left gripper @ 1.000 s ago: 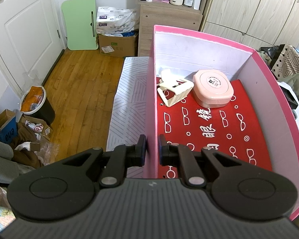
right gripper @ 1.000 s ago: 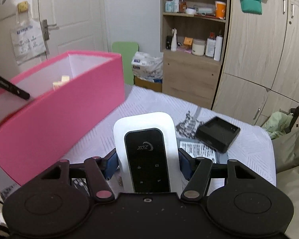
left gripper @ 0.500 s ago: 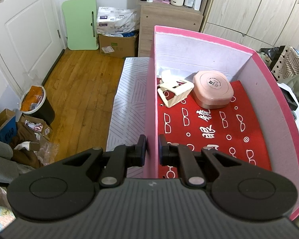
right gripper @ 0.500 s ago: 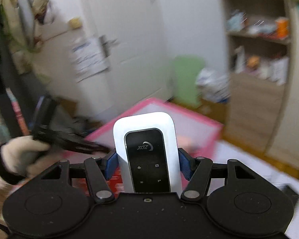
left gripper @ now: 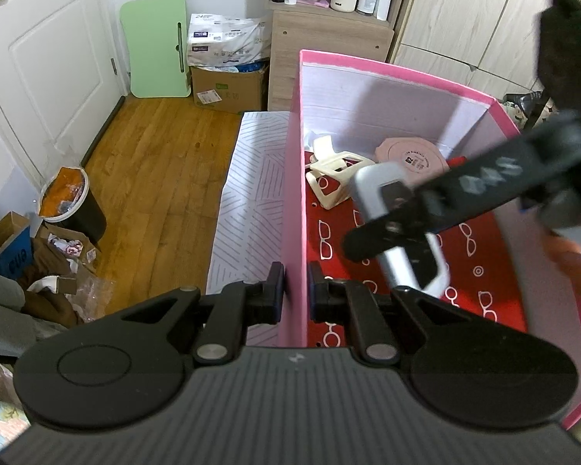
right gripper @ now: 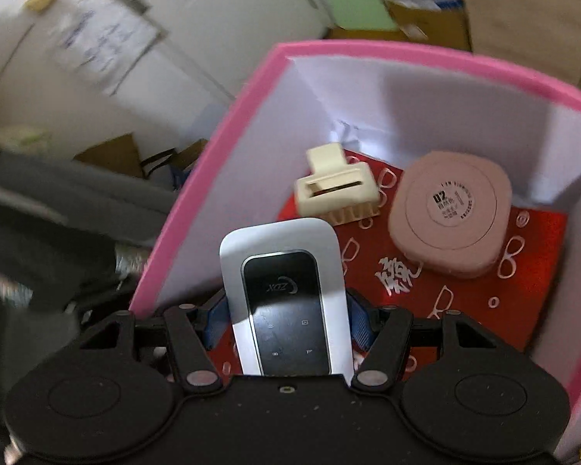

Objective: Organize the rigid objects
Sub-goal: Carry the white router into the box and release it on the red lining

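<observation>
A pink box (left gripper: 294, 178) with a red glasses-print floor stands on the striped cloth. My left gripper (left gripper: 295, 294) is shut on the box's left wall, one finger on each side. Inside lie a cream hair clip (left gripper: 335, 182) (right gripper: 337, 190) and a round pink case (left gripper: 414, 159) (right gripper: 451, 213) near the far wall. My right gripper (right gripper: 286, 321) is shut on a white pocket device with a black face (right gripper: 286, 302), held above the box floor. In the left wrist view that gripper (left gripper: 418, 228) comes in from the right, blurred, with the white device (left gripper: 399, 228) between its fingers.
A striped cloth (left gripper: 248, 201) covers the surface left of the box. Beyond it is wooden floor (left gripper: 155, 170) with a black bin (left gripper: 71, 209), cardboard boxes and a green board (left gripper: 155, 46). A wooden shelf unit (left gripper: 329, 31) and wardrobe doors stand behind the box.
My right gripper swung left with the white device, from over the cloth to above the inside of the pink box. The left gripper kept its hold on the box wall.
</observation>
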`<state>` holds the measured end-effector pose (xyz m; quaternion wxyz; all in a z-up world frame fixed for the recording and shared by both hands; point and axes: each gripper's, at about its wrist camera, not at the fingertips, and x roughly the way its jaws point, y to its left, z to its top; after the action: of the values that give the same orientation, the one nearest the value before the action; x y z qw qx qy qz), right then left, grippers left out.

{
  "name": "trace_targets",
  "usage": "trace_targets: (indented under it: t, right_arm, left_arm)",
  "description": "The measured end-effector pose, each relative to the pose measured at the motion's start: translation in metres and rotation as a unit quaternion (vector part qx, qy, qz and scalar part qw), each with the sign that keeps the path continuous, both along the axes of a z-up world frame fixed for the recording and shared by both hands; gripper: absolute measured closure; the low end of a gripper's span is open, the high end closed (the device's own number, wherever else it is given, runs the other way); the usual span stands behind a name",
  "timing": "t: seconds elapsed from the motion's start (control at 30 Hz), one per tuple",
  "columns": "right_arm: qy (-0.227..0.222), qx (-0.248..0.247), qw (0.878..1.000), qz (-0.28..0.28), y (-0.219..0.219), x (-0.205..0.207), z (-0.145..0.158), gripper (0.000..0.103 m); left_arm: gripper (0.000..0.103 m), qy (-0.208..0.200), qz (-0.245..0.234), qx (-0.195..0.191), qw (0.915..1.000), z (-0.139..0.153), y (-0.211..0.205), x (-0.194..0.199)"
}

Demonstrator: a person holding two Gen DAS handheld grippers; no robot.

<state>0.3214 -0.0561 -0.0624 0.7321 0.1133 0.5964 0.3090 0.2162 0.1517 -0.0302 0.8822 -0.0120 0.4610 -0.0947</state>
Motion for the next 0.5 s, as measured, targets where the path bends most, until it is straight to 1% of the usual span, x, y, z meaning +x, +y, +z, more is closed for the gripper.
trace_targets:
  t: [0.1,0.2,0.3,0.4,0.5]
  right_arm:
    - [0.045,-0.006,0.998,-0.035,0.001,0.009,-0.018,0.036]
    - [0.055,-0.002,0.997,-0.058,0.004,0.012,-0.024,0.036]
    - [0.074,0.021,0.994,-0.078,0.002,0.011,-0.029,0.028]
    - [0.092,0.034,0.991,-0.095,-0.003,0.01,-0.03,0.029]
    - [0.099,0.03,0.989,-0.105,-0.013,0.006,-0.028,0.029]
  left_arm:
    - [0.093,-0.001,0.0,0.005,1.0,0.0,-0.003,0.0]
    - [0.093,-0.001,0.0,0.006,1.0,-0.001,-0.002,0.0]
    - [0.093,-0.001,0.002,0.003,1.0,-0.001,-0.002,-0.001]
    - [0.093,-0.001,0.0,0.008,1.0,-0.001,-0.004,0.001]
    - [0.093,-0.001,-0.001,0.008,1.0,0.0,-0.004,0.0]
